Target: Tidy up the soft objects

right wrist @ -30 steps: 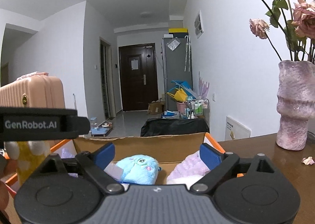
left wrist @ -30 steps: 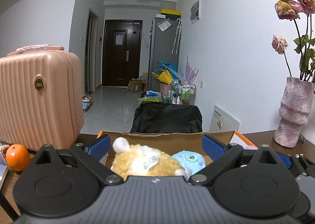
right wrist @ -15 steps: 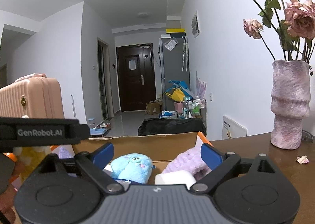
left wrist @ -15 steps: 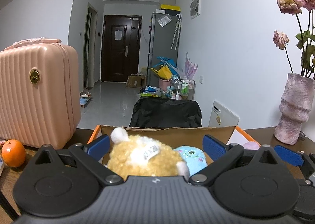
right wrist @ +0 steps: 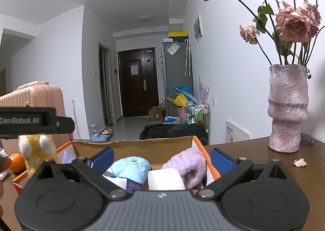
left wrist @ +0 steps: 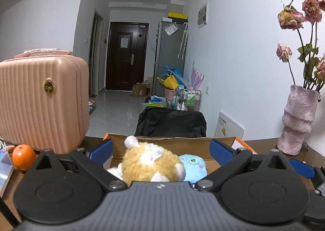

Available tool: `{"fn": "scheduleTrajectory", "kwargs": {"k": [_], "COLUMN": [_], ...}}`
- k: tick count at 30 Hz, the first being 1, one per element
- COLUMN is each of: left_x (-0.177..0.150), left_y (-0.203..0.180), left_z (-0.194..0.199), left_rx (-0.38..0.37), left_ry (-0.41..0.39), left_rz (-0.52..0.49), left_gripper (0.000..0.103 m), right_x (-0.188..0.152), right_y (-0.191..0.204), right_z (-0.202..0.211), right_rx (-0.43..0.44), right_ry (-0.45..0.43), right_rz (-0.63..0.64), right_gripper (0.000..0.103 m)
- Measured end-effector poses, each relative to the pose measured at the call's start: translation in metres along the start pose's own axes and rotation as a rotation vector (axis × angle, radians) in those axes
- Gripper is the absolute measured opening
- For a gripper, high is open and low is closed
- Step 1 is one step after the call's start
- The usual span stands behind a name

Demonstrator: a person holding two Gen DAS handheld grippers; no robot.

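Observation:
An open cardboard box with orange edges stands on the brown table. A tan plush toy with a white ear and a label lies in it beside a light blue plush. My left gripper is open, its blue pads well clear of the tan plush between them. My right gripper hovers over the box's right half with its jaws opening. The blue plush, a white soft block and a purple fuzzy item lie between its pads, untouched. The left gripper shows above the tan plush.
A pink hard-shell suitcase and an orange stand left of the box. A pink vase of dried roses stands at the right, with a fallen petal near it. A black chair back rises behind the table.
Both grippers have drawn back slightly from the box, so more of the purple and white items shows. The right jaws have spread a little wider.

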State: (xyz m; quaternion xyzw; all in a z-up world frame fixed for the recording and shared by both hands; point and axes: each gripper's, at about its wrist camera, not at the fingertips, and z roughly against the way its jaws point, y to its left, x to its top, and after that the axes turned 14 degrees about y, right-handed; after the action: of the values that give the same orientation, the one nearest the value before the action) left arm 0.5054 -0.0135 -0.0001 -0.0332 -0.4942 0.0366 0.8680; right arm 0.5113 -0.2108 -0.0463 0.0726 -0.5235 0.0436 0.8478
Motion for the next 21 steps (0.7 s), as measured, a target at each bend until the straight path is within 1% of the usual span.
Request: {"fn": "scheduleTrajectory", "kwargs": {"k": [10, 21], "left_x": [-0.013, -0.034], "left_y": [0.006, 0.01], "left_z": [0.035, 0.091], "left_rx": [0.011, 0.031], "left_ry": [-0.014, -0.01], "left_rz": [0.014, 0.003], "left_gripper": [0.103, 0.103], "right_x": [-0.009, -0.022], "right_y": [-0.004, -0.004], "right_z": [0.033, 0.096], "right_rx": [0.015, 0.034], "right_ry": [-0.004, 0.006], "right_rz": [0.008, 0.023], "right_gripper": [0.103, 0.103]}}
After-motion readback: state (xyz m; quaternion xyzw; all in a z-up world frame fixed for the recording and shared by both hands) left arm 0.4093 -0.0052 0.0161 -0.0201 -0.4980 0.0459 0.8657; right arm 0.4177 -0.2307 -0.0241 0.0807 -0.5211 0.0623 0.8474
